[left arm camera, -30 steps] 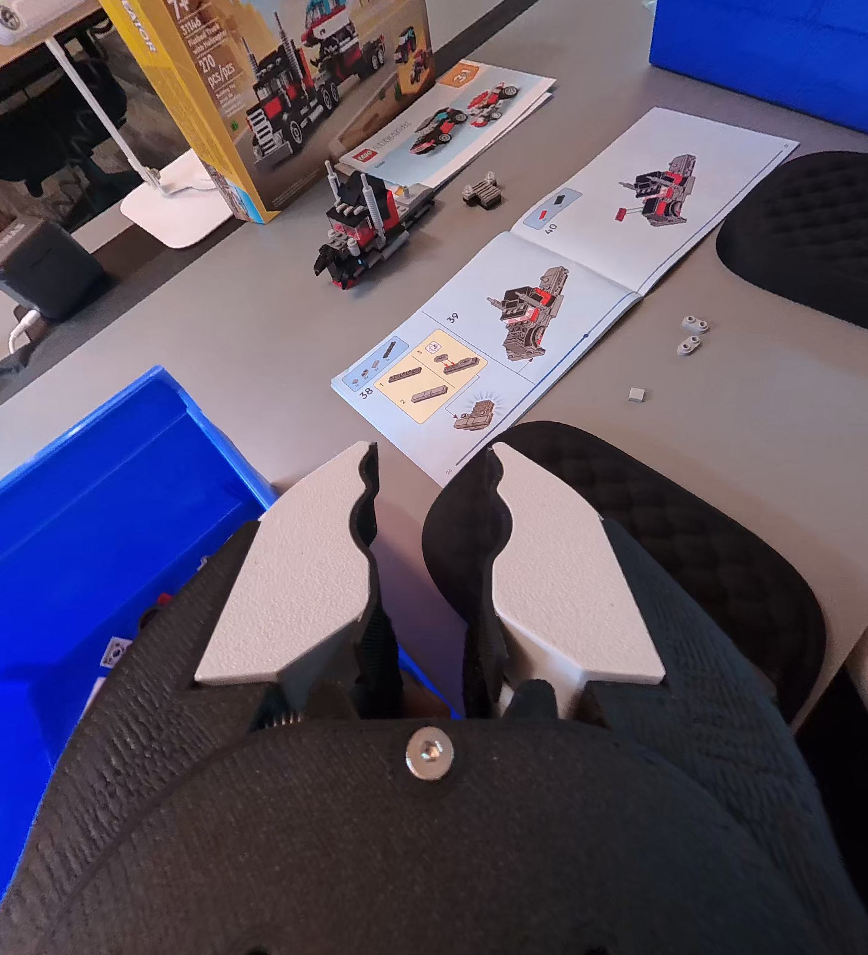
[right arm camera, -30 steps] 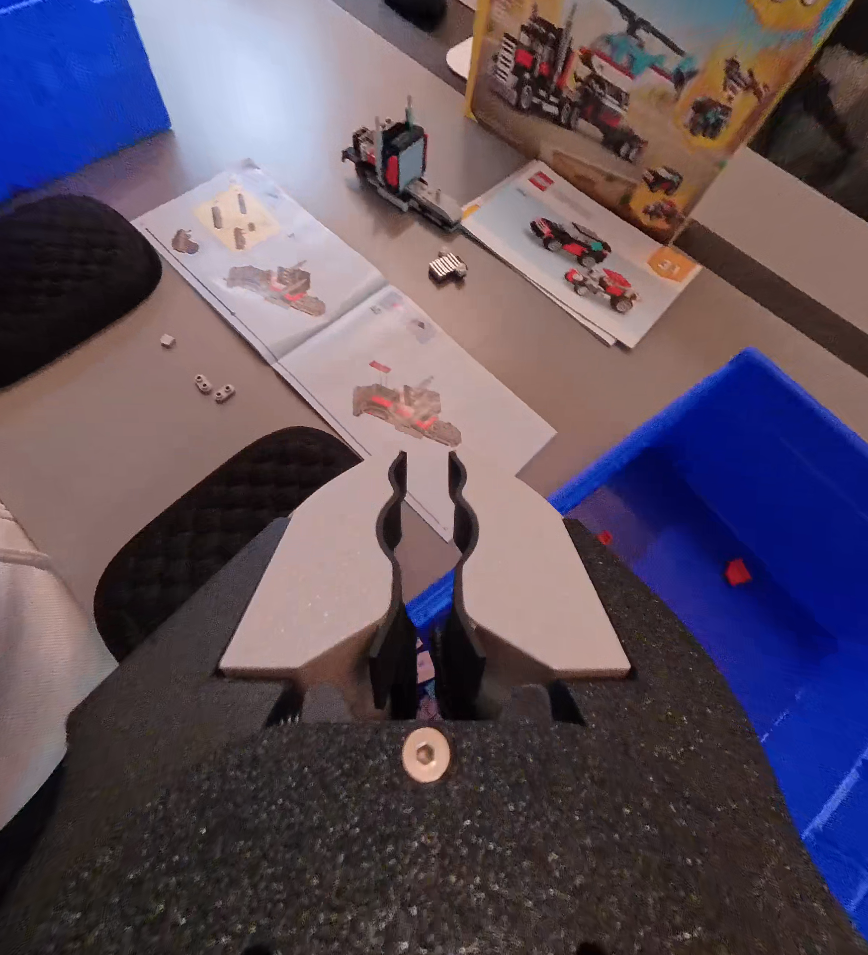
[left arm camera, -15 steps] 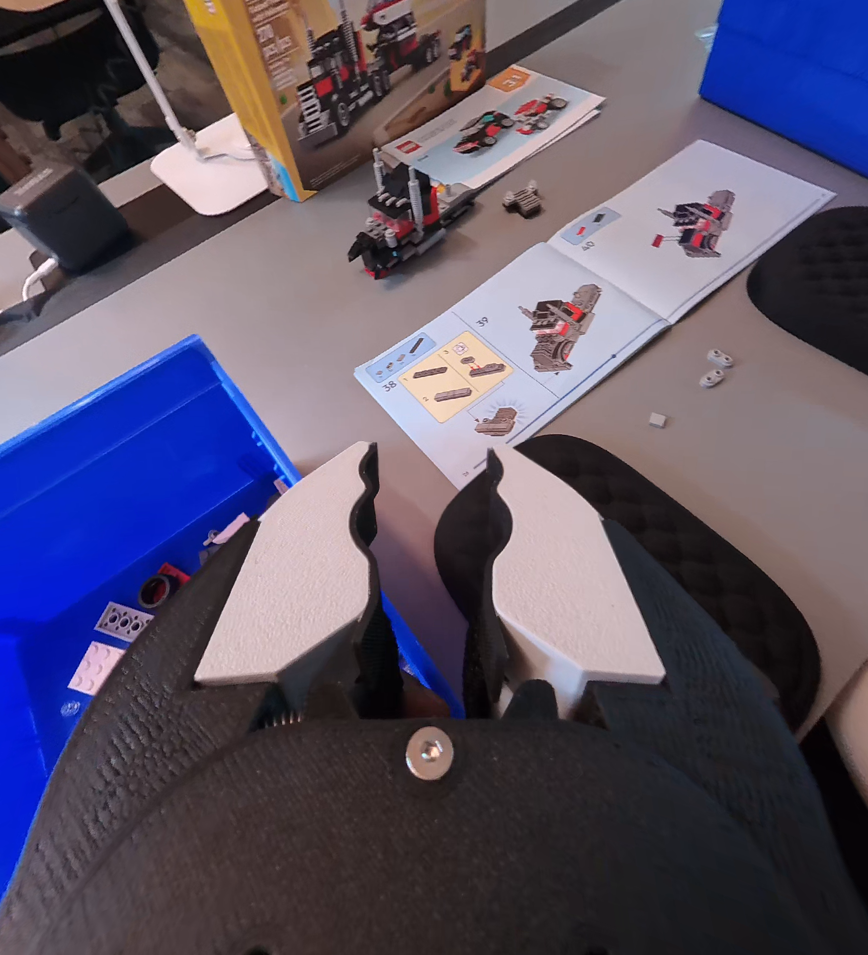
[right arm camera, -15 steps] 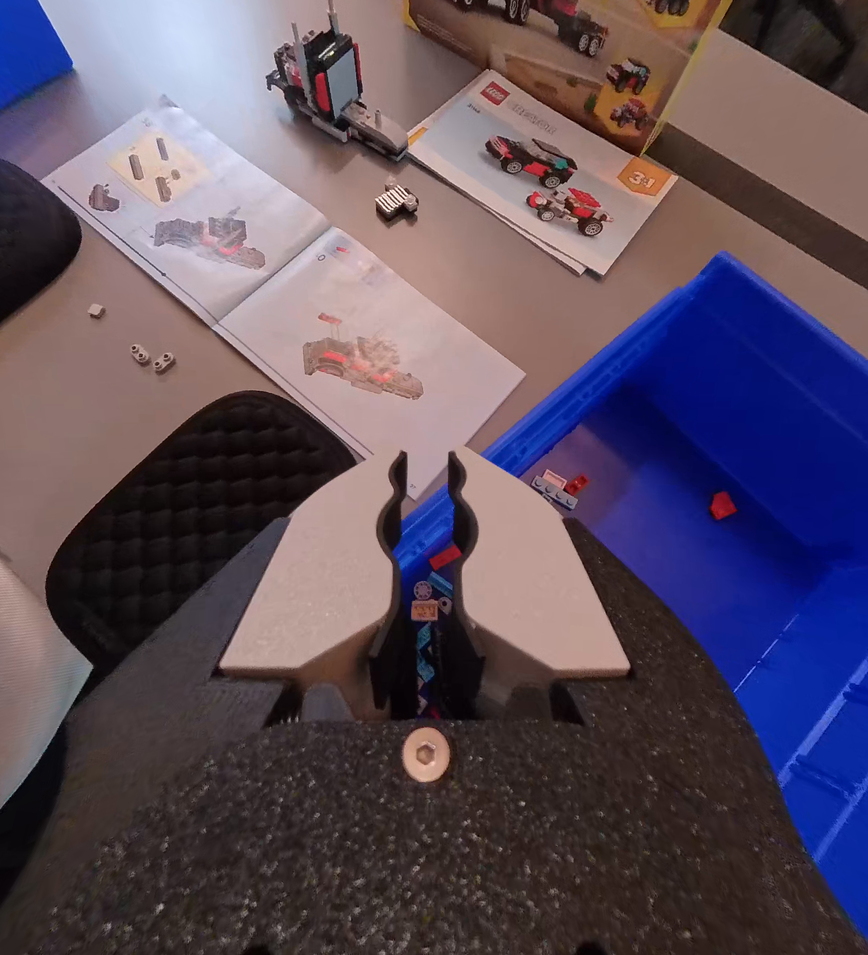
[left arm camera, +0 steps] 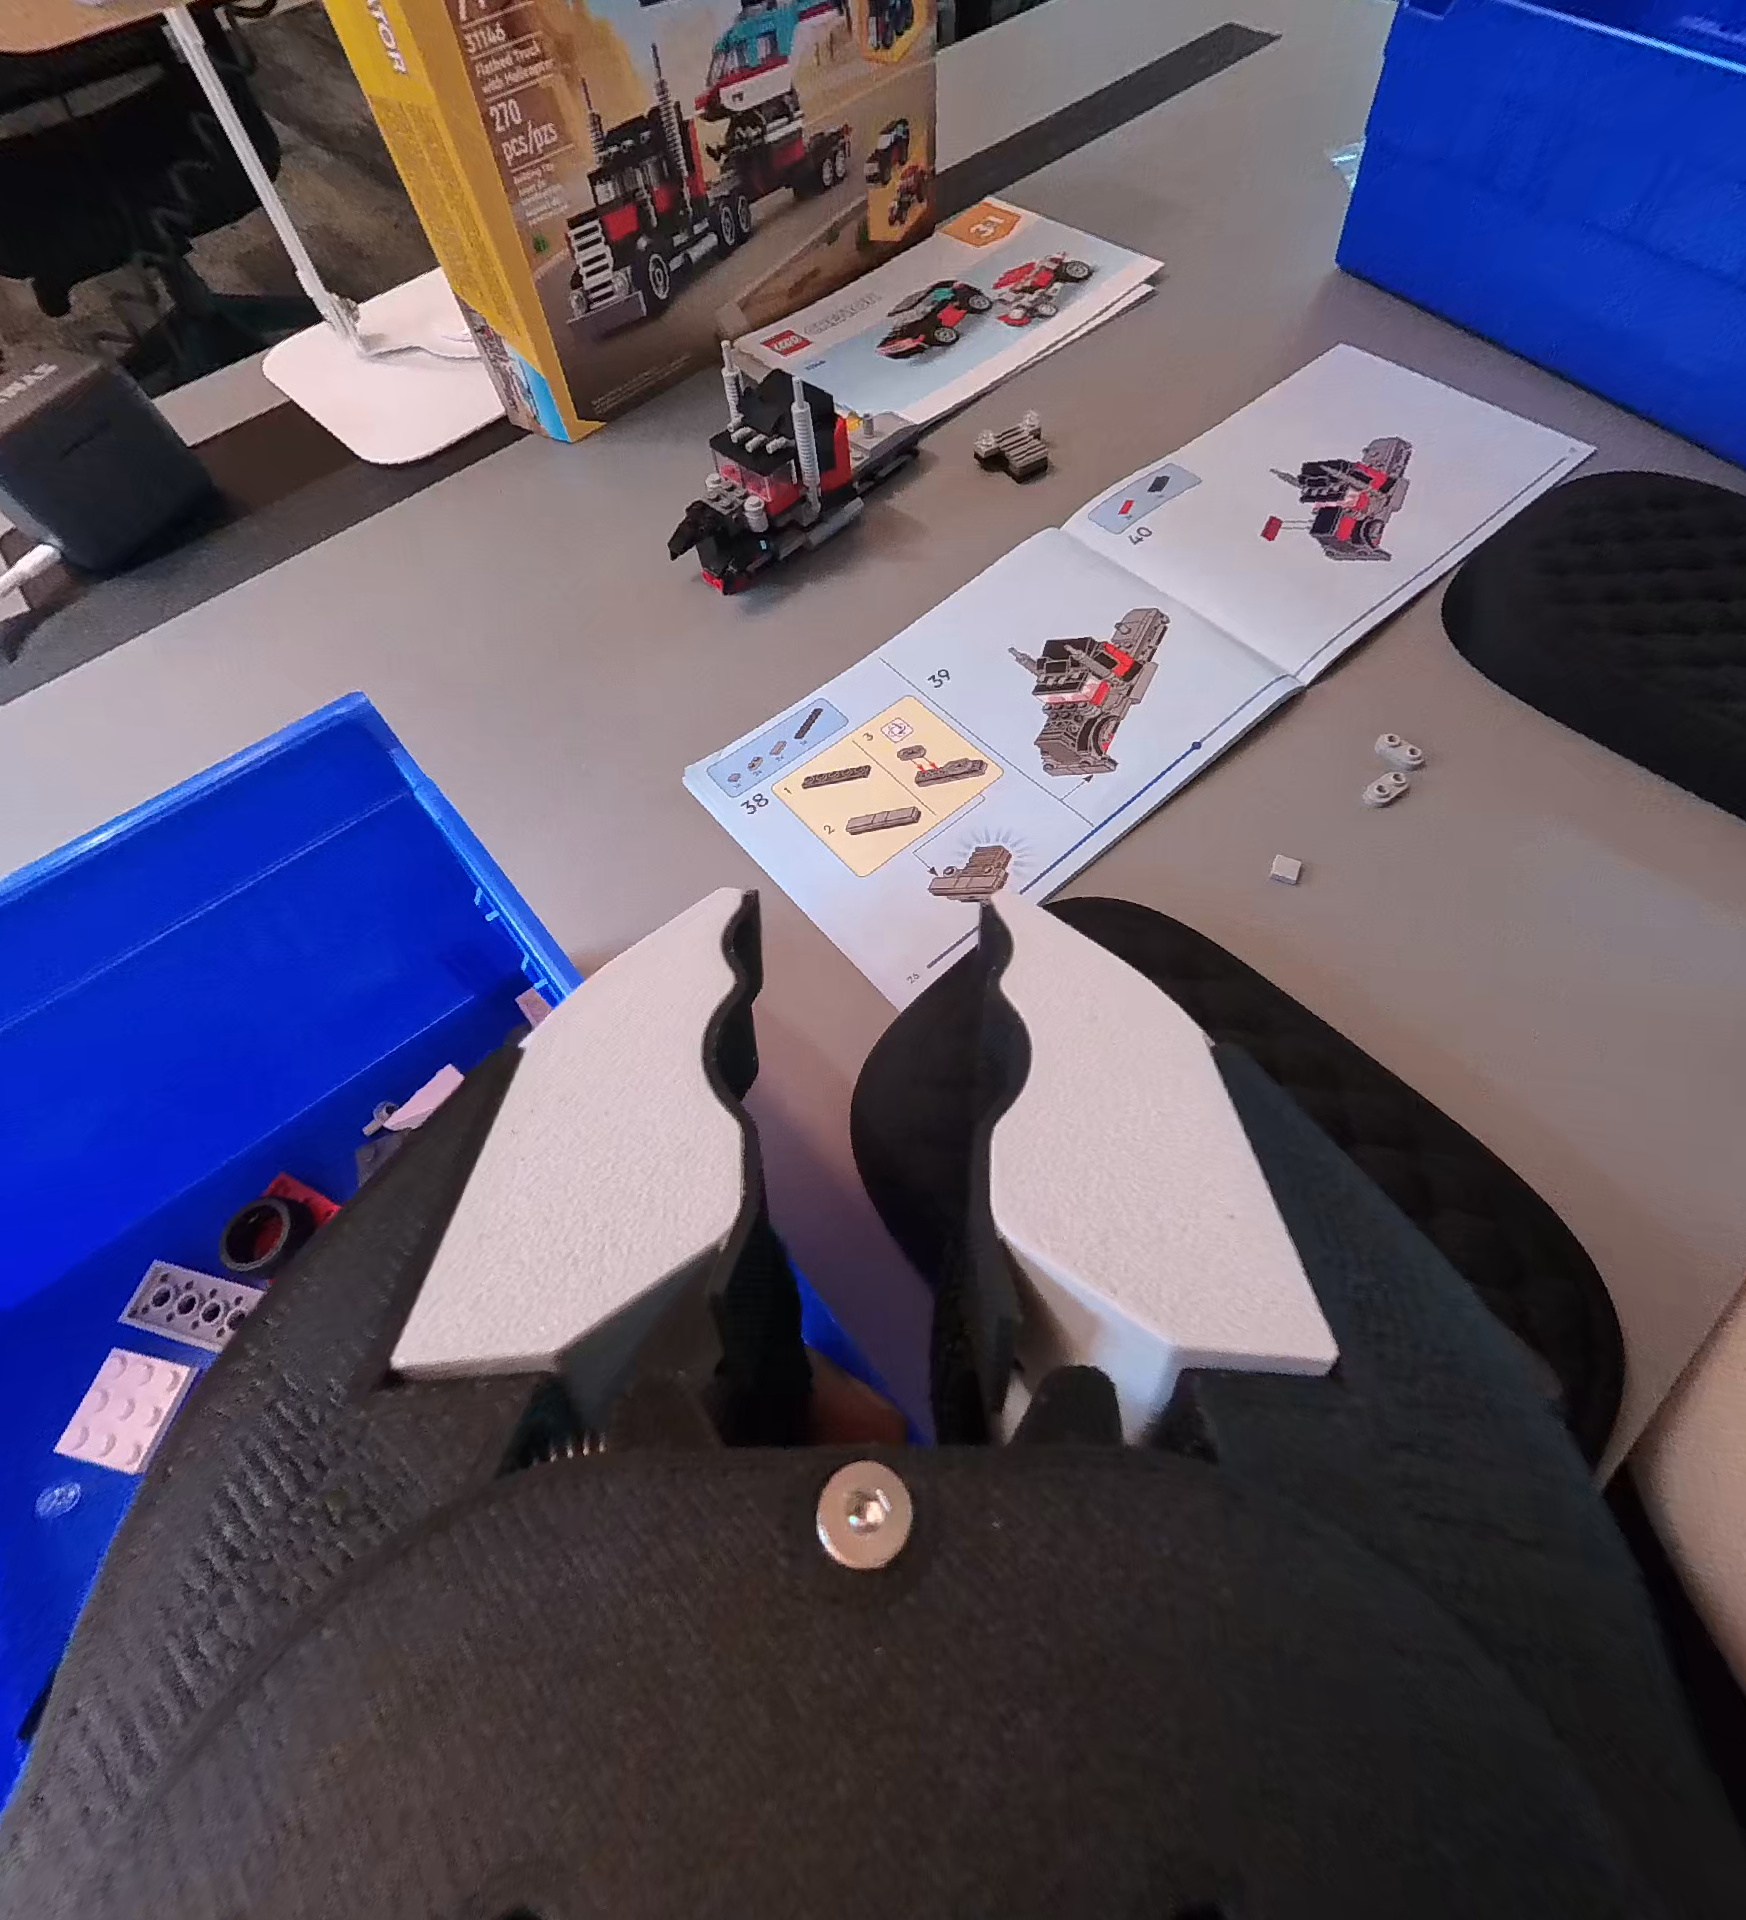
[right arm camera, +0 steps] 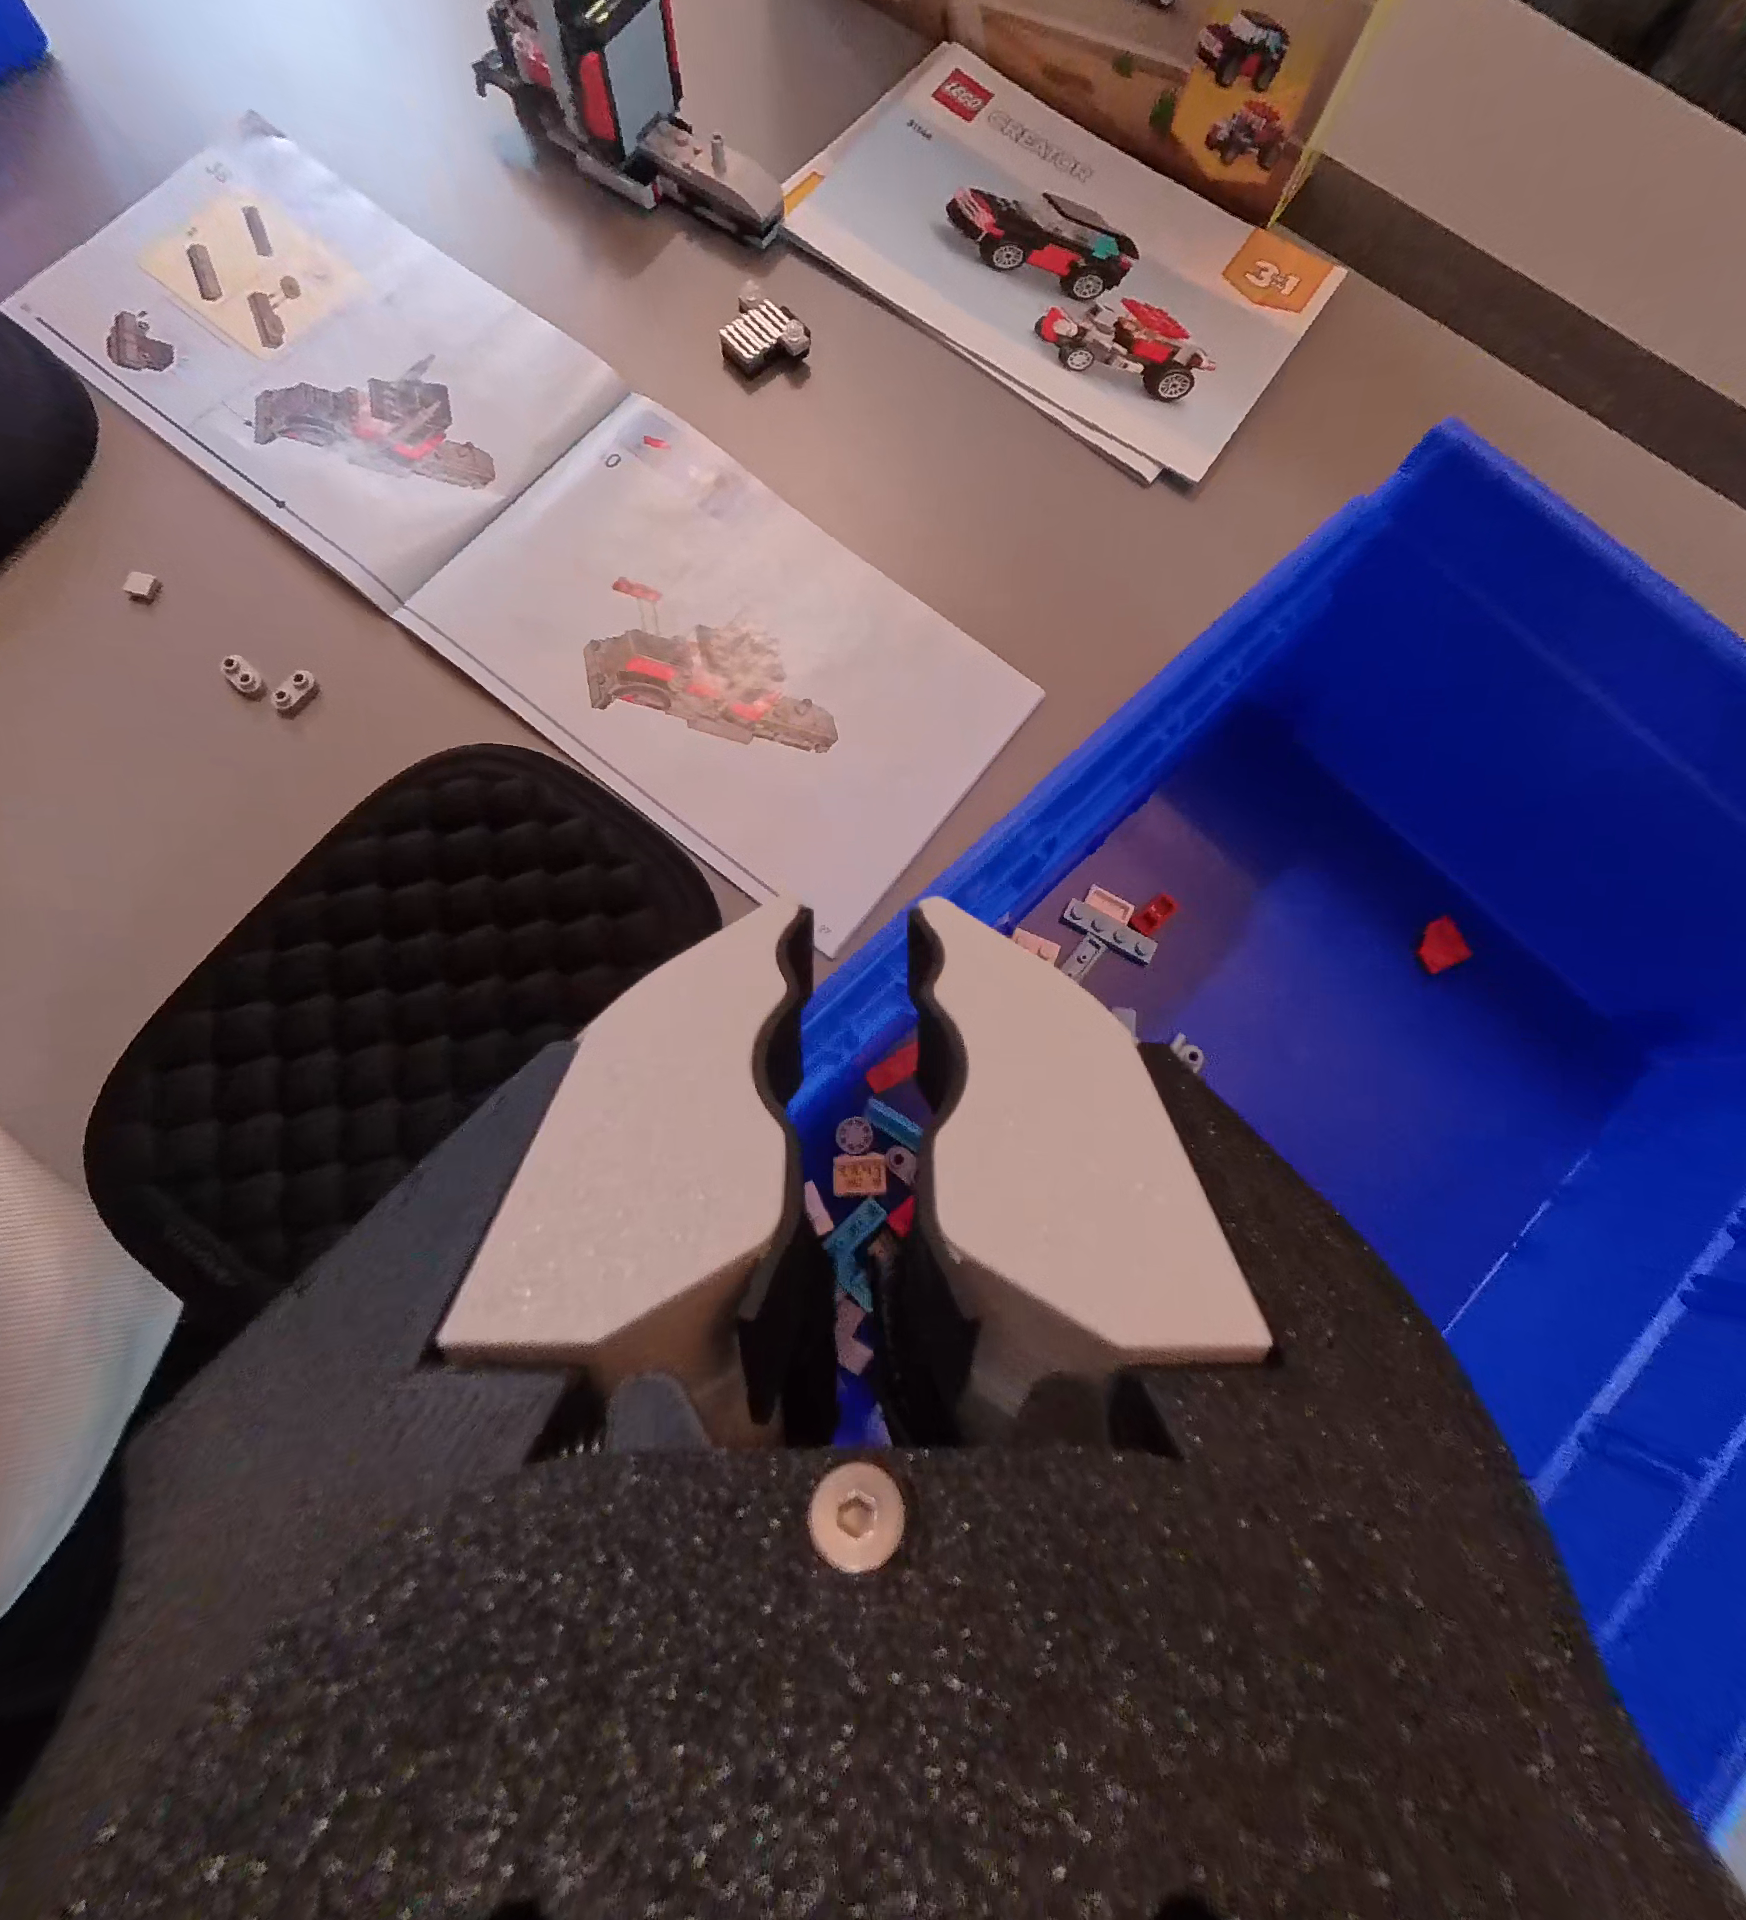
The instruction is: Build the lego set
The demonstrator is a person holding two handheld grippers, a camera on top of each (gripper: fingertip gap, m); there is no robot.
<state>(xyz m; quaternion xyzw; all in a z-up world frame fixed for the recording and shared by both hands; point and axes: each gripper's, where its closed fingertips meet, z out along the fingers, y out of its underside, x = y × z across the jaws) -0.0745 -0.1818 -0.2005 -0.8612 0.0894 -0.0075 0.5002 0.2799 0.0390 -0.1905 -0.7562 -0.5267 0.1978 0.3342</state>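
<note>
Currently both grippers are empty — left gripper jaws parted wide, right gripper jaws narrowly parted over the blue bin. Partly built truck stands upper centre — beside the open instruction booklet.

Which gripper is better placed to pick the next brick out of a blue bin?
Probably the right gripper: it's open, its tips over the blue bin's rim, loose bricks directly beneath. The left gripper points at the open instruction booklet.

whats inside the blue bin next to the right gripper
The blue bin holds loose lego pieces and a lone red brick. The right gripper hides the near part.
</note>
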